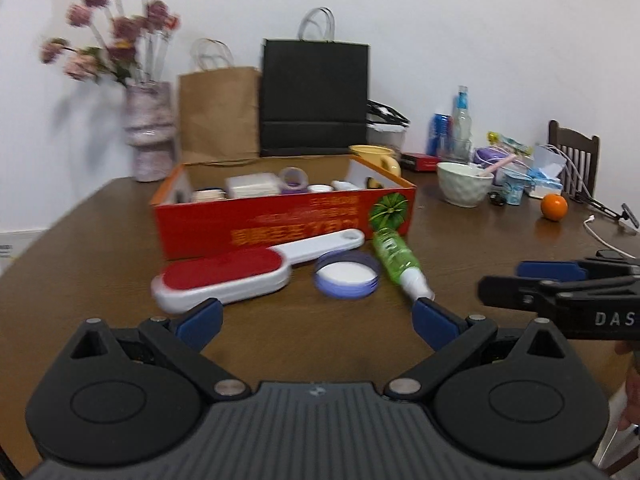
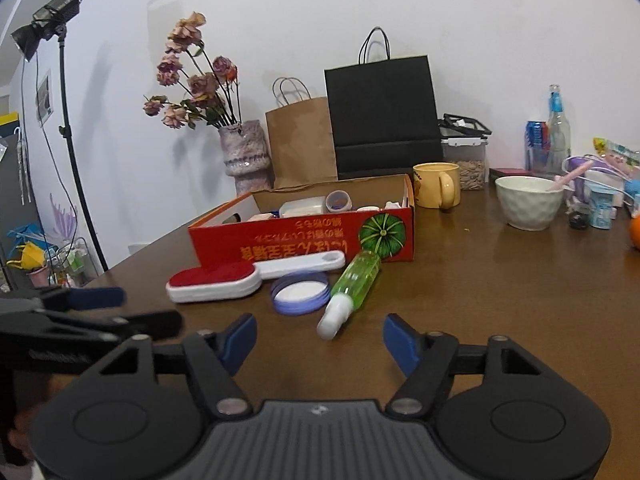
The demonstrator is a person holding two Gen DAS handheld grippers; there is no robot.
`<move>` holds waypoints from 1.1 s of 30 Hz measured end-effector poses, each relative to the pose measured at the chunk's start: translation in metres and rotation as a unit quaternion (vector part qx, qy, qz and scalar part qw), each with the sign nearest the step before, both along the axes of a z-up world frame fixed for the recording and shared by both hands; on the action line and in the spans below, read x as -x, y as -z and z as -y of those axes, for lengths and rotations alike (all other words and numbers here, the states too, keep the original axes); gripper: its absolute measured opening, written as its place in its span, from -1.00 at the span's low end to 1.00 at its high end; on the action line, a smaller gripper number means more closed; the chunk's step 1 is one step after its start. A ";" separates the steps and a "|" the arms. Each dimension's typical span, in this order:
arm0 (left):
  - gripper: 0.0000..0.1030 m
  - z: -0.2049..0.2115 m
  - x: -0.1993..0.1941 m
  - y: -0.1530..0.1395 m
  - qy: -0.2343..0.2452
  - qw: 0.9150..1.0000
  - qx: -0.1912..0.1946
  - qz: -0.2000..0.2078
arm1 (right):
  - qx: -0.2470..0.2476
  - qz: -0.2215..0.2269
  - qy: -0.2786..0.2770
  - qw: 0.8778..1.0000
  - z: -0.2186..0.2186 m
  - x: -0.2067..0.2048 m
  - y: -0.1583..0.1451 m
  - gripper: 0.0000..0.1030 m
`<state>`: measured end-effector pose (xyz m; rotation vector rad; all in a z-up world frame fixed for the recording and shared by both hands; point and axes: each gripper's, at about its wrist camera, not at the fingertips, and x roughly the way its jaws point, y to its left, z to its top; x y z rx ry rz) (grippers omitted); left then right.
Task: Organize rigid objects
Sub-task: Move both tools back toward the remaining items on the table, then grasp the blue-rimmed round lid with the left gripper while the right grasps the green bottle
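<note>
A red cardboard box (image 1: 280, 224) (image 2: 304, 240) stands on the brown table and holds several small items. In front of it lie a white lint brush with a red pad (image 1: 240, 274) (image 2: 224, 278), a purple-rimmed lid (image 1: 347, 274) (image 2: 300, 293) and a green spray bottle with a white cap (image 1: 398, 262) (image 2: 352, 288). My left gripper (image 1: 318, 318) is open and empty, just short of these things. My right gripper (image 2: 320, 338) is open and empty, near the bottle's cap. Each gripper shows in the other's view, the right one (image 1: 532, 280) and the left one (image 2: 120, 308).
Behind the box stand a vase of dried flowers (image 1: 150, 132), a brown paper bag (image 1: 220, 112), a black bag (image 1: 314, 96) and a yellow mug (image 2: 438, 184). To the right are a white bowl (image 2: 528, 202), bottles, cans, an orange (image 1: 554, 207) and cables.
</note>
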<state>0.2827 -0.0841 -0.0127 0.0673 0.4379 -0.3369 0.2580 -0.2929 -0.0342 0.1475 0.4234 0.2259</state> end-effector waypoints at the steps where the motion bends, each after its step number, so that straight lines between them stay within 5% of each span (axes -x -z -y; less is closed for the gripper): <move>1: 1.00 0.007 -0.013 0.002 0.006 1.000 -0.002 -0.002 | -0.001 -0.003 -0.003 1.000 0.002 -0.012 -0.001 0.28; 4: 0.81 0.024 -0.045 0.007 0.009 1.000 -0.012 -0.013 | -0.011 -0.022 -0.009 1.000 0.010 -0.049 -0.003 0.07; 7: 0.73 0.035 -0.076 0.013 0.027 0.999 -0.008 -0.035 | -0.048 -0.046 -0.018 0.998 0.020 -0.088 0.000 0.07; 14: 0.55 0.058 -0.117 0.035 0.036 0.996 -0.020 -0.080 | -0.026 -0.087 -0.028 0.995 0.014 -0.150 0.018 0.03; 26: 0.33 0.066 -0.137 0.038 0.030 0.995 -0.015 -0.092 | -0.018 -0.099 -0.019 0.995 0.031 -0.156 0.031 -0.11; 33: 0.31 0.072 -0.134 0.037 0.028 0.996 -0.030 -0.082 | -0.013 -0.106 -0.023 0.994 0.029 -0.155 0.034 -0.37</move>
